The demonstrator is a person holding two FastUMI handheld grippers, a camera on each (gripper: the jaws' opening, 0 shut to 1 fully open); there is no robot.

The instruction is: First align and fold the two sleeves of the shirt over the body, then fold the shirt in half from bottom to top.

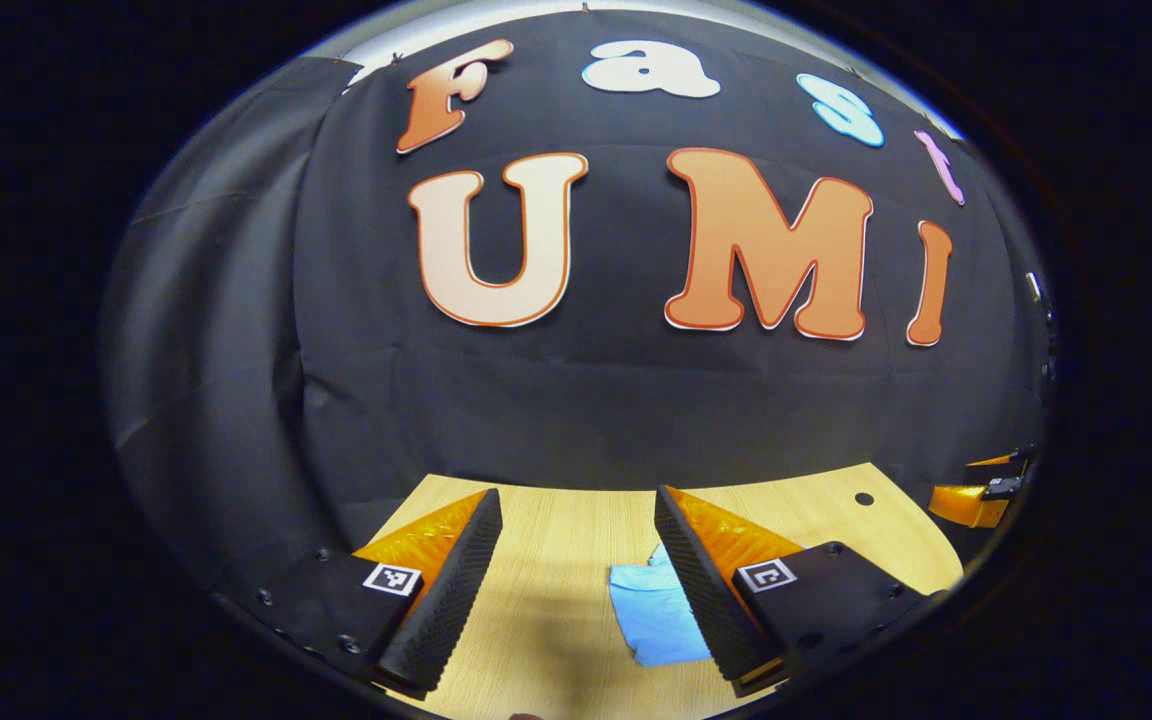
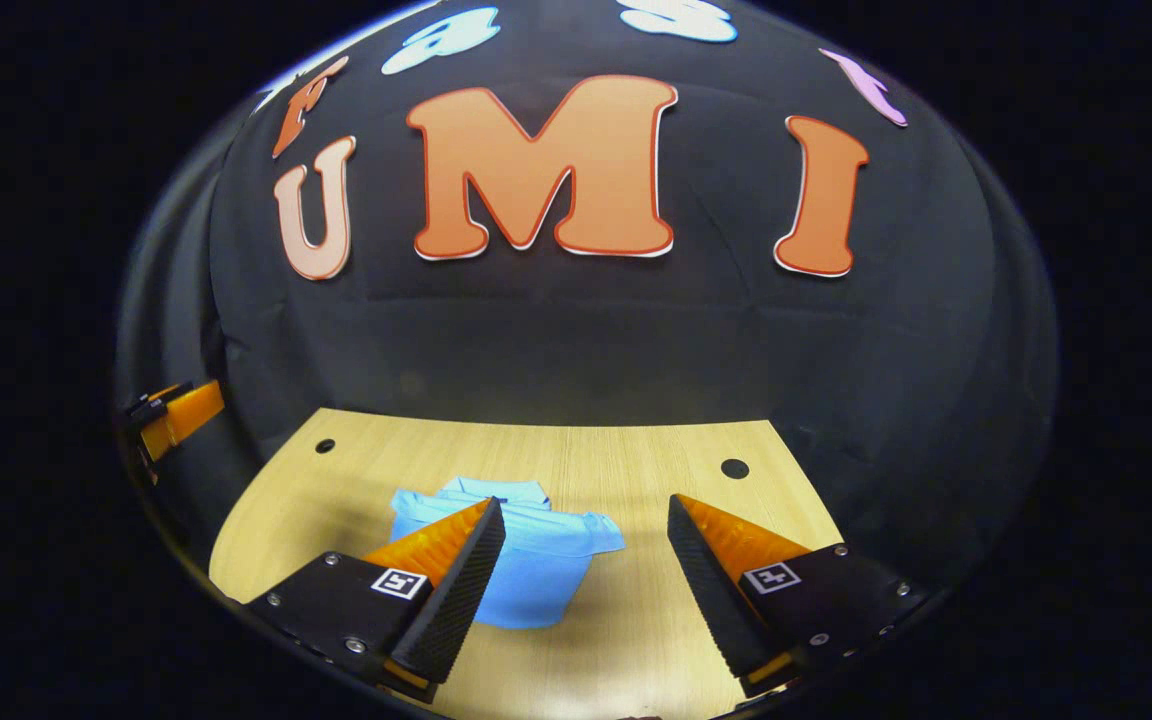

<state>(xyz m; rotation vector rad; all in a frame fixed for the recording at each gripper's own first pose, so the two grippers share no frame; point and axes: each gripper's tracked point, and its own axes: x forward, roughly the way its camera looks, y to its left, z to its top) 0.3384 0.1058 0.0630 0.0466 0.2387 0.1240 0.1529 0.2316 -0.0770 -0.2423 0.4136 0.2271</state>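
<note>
1. Both my grippers are up off the wooden table [image 2: 636,620] right now, pointing toward the back wall of the booth.
2. My left gripper [image 1: 576,590] has its jaws spread wide with nothing between them but bare tabletop. It's not holding anything.
3. Same deal with my right gripper [image 2: 581,585]: jaws wide apart, empty.
4. The light blue shirt [image 2: 526,560] is lying flat on the table. In the right gripper view it sits just past my fingertips, toward the left, with my left-hand finger [image 2: 451,590] overlapping part of it in the picture. The collar end points toward the back wall, and one short sleeve sticks out on the right side of the body.
5. In the left gripper view I see a piece of the shirt [image 1: 651,610] tucked up against the inner side of the right-hand finger [image 1: 701,590]. Can't tell from that angle whether the finger actually touches the fabric or just hangs above it.
6. The table has a couple of small dark holes [image 2: 734,468] near its far edge, well away from the shirt.
7. In the right gripper view my other gripper shows at the far left edge, beside the table and well apart from the shirt.
</note>
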